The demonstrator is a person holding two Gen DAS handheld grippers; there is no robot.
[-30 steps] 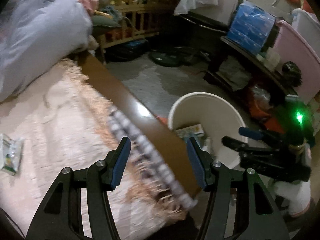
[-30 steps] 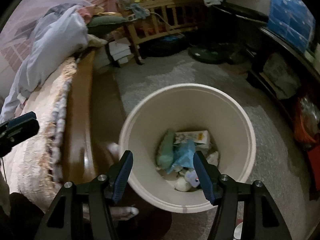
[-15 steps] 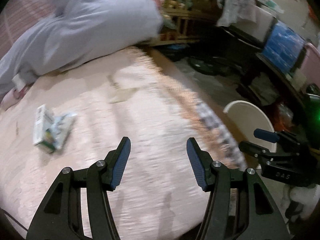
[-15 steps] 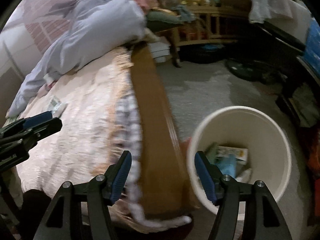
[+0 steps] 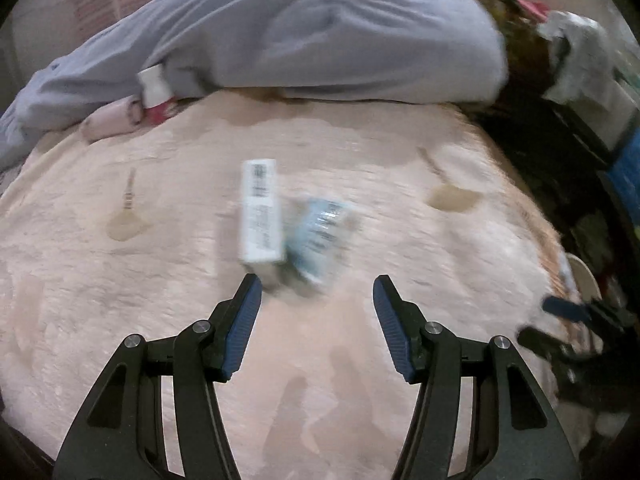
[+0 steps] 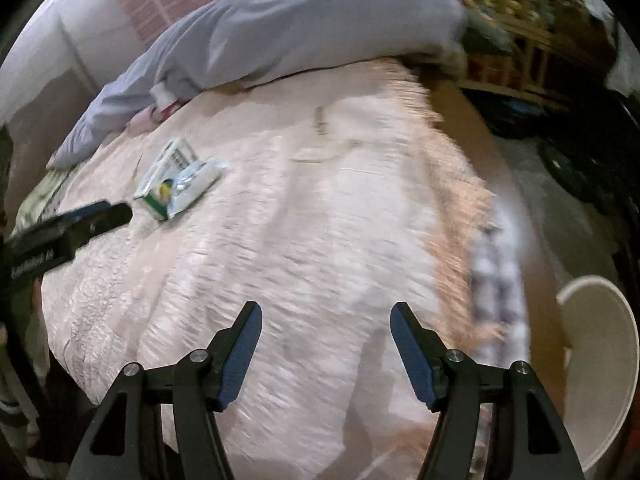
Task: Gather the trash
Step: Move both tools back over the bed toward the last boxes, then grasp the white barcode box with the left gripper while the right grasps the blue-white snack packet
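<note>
Both grippers have swung from the bin [image 6: 600, 368] to the bed [image 5: 160, 320], where the left gripper [image 5: 316, 300], fingers apart and empty like the right gripper [image 6: 326, 326], nears the box [image 5: 260, 216] and wrapper [image 5: 320, 236], the next trash.

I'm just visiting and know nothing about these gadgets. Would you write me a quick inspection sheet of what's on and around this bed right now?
Surface: pink fuzzy blanket covering the bed, fringe along its edge.
Job's things: small white box and crinkly pale-blue wrapper lying side by side on the blanket; white trash bin on the floor beside the bed.
Clutter: grey bedding heap at the far end; a small white and red item tucked under it, too blurred to name.
Grippers: left gripper open, empty, just short of the box; right gripper open, empty, over bare blanket.
Cables: nothing seen.
Surroundings: wooden shelving and dark floor, blurred.
</note>
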